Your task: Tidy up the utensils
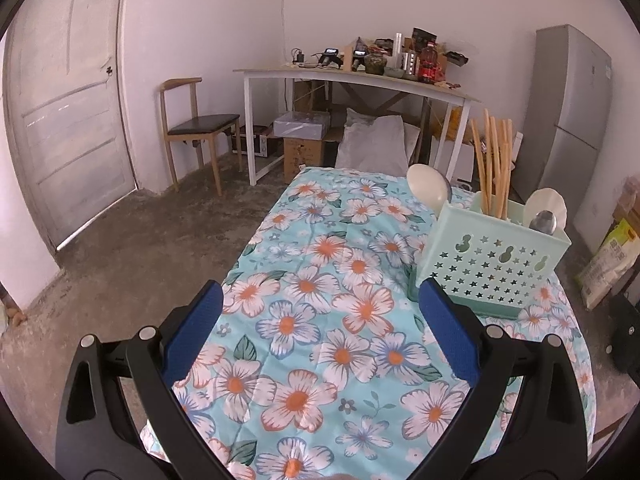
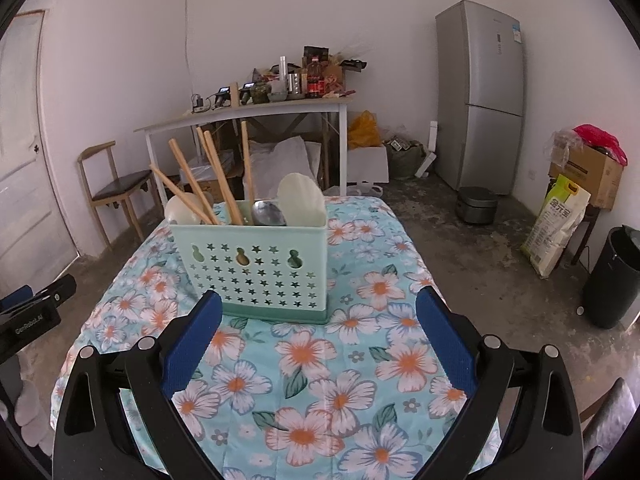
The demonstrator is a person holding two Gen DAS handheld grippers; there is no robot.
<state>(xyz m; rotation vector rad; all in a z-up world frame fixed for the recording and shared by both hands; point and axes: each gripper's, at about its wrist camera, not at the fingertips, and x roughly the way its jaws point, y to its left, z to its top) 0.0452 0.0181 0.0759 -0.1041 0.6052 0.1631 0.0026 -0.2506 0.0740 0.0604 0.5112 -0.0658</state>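
1. floral cloth [image 2: 320,360] in turquoise with orange-centred flowers covered the table, spreading under both grippers.
2. the right gripper [image 2: 318,312] hung above the cloth, its blue pads [image 2: 192,344] spread wide with nothing between them.
3. the left gripper [image 1: 320,304] likewise hovered with its jaws wide apart and empty; in the right wrist view its black body showed at nine o'clock.
4. the mint utensil holder [image 2: 256,264] stood upright on the cloth at twelve o'clock of the right gripper, just beyond its fingertips; from the left gripper it lay at two o'clock.
5. wooden chopsticks [image 2: 216,184] leaned in the holder, with a metal spoon [image 2: 268,214] and pale spoons [image 2: 302,200] beside them.
6. farther off stood a wooden chair [image 1: 196,128] at ten o'clock, a cluttered white desk [image 1: 360,76] at twelve and a grey fridge [image 2: 480,96] at one o'clock.
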